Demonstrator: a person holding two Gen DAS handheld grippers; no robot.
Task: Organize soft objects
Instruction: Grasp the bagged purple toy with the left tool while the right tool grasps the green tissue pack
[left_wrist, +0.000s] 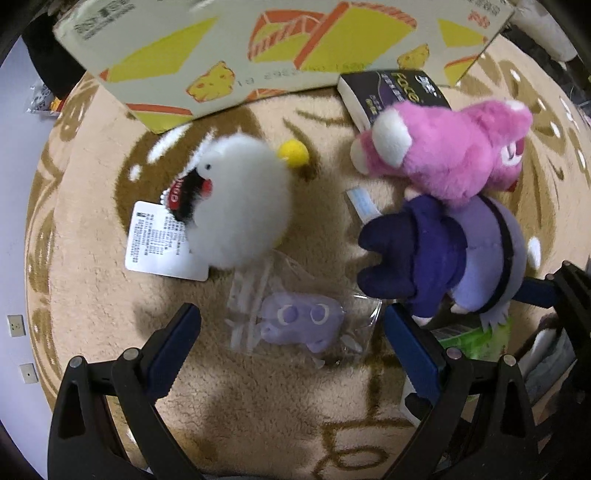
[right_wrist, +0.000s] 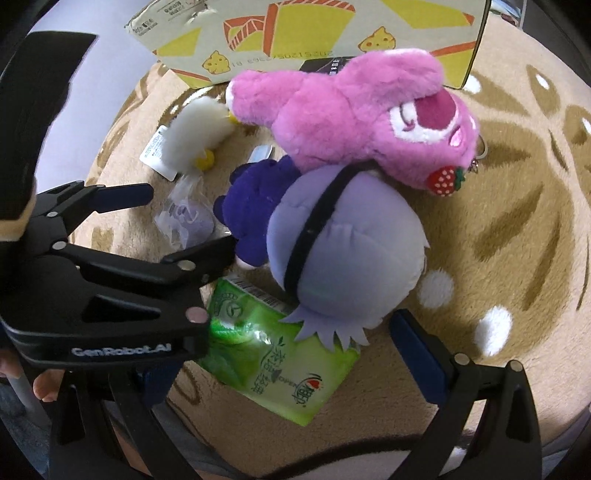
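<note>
A small purple plush in a clear bag (left_wrist: 295, 321) lies on the beige rug between the fingers of my open left gripper (left_wrist: 291, 310), untouched by either. A white fluffy bird plush (left_wrist: 240, 199) with a paper tag sits beyond it. To the right, a pink plush (left_wrist: 443, 147) rests on a lavender and dark purple plush (left_wrist: 461, 254). In the right wrist view my right gripper (right_wrist: 284, 343) is open, and the lavender plush (right_wrist: 343, 251) lies just past its fingers on a green pack (right_wrist: 280, 362). Its left finger is hidden behind my left gripper (right_wrist: 188, 218).
A printed cardboard box (left_wrist: 258, 48) stands at the rug's far edge, with a dark tissue pack (left_wrist: 391, 92) beside it. The pink plush (right_wrist: 351, 110) carries a strawberry charm (right_wrist: 445, 179). A hand (right_wrist: 44, 387) holds the left gripper. Bare rug (right_wrist: 517, 240) lies to the right.
</note>
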